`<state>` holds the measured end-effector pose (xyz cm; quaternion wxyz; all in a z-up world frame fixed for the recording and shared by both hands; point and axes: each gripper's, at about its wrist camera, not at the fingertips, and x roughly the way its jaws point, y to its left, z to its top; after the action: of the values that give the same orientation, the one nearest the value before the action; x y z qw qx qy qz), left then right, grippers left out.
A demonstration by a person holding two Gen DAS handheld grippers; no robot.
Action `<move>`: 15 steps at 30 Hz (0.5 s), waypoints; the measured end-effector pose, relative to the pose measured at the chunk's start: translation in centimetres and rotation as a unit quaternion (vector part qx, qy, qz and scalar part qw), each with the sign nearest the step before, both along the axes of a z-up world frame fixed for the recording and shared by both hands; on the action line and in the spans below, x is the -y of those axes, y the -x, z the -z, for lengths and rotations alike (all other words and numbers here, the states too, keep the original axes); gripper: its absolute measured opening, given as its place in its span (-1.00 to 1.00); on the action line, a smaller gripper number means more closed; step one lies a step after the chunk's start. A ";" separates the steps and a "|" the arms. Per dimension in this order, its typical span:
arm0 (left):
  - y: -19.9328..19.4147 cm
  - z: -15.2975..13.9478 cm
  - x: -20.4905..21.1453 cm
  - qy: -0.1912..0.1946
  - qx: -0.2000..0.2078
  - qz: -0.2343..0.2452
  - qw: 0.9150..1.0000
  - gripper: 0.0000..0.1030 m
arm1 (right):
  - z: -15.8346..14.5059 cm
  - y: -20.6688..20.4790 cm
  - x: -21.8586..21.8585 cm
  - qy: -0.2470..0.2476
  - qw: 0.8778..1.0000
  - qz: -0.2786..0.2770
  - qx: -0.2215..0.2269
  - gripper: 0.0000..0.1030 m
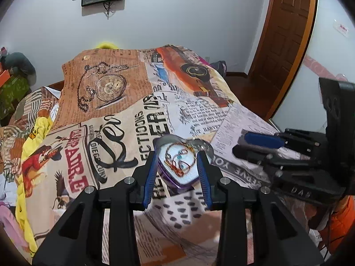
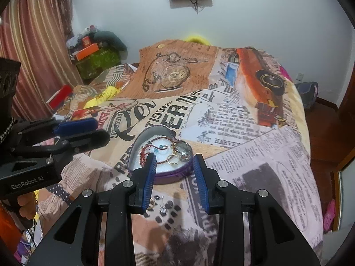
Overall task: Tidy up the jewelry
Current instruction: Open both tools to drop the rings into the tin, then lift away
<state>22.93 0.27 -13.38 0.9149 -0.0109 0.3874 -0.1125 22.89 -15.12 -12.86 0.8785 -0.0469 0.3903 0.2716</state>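
**Heart tin sits open between two spread grippers**

Left hand-held gripper hangs low over the bed with its blue-padded fingers spread wide, holding nothing, and framed between them sits the purple heart-shaped metal tin. Over on the other side, the right hand-held gripper is just as wide apart and just as empty, poised right at the tin's near rim. What a look at the tin from the right wrist view: silvery inner wall, white lining, purple outer band, resting flat on the newspaper-and-pocket-watch print bedspread. Inside, a tangle of pieces: a red braided cord bracelet, a pair of pale blue stone earrings, gold rings near the front edge, and something silvery on the tin's right side that's too blurred to name. Outside the tin, near the person, small silvery pieces lie loose on the bedspread, just beneath the right gripper's fingers.
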 end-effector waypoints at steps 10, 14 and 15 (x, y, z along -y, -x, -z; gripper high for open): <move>1.7 2.0 2.6 -0.017 -0.036 0.012 0.999 -0.30 | 0.2 1.5 2.7 -0.002 1.000 0.013 -0.006 -0.39; 1.7 3.4 3.2 -0.013 -0.055 0.014 0.998 -0.30 | 0.9 2.0 3.1 0.002 1.000 0.009 -0.014 -0.39; 1.7 3.8 3.4 -0.014 -0.060 0.013 0.998 -0.30 | 1.2 2.1 3.1 0.003 1.000 0.007 -0.018 -0.39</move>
<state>21.21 -3.10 -17.23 0.8886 0.0005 0.4432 -0.1180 20.76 -18.18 -14.10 0.8730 -0.0421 0.4070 0.2655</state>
